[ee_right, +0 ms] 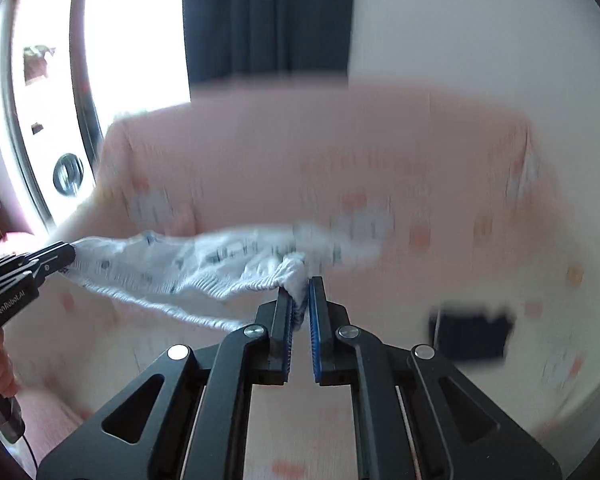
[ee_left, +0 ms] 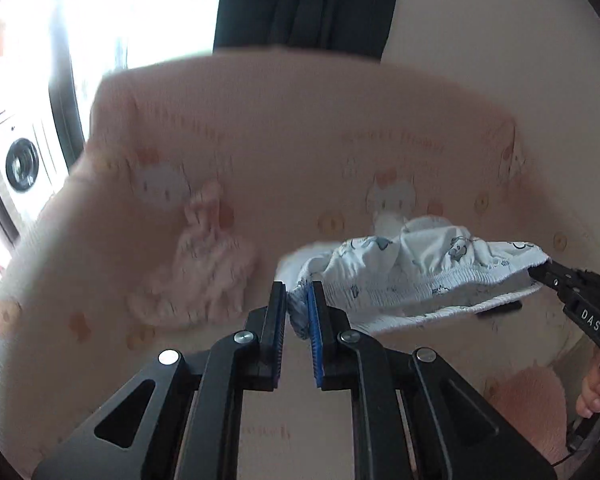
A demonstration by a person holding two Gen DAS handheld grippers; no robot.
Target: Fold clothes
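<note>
My left gripper point(ee_left: 297, 300) is nearly closed, with only a narrow gap between its fingers, and that gap is filled by a bunched corner of the shorts point(ee_left: 412, 268). The blue pad point(ee_left: 314, 332) on one finger presses against the cloth; the fabric is pinched near the fingertips, not deep in the throat.

My right gripper point(ee_right: 300, 300) stands the same way: fingers drawn close, a wad of the elastic waistband caught between them at the tips. From the left wrist view I see the right gripper point(ee_left: 540, 274) at the far end of the waistband, and a hand point(ee_left: 596, 392) on its handle. From the right wrist view the left gripper point(ee_right: 66, 258) bites the opposite end.

The shorts point(ee_right: 172, 264) are white with small blue prints. They hang in the air between the two grippers, waistband stretched across, the rest sagging in folds, above the pink sheet point(ee_left: 260, 160). The right wrist view is motion-blurred.

A pink garment point(ee_left: 204, 268) lies crumpled on the sheet, to the left of the shorts and apart from them. A dark object point(ee_right: 472, 332) sits on the sheet to the right; too blurred to identify.
</note>
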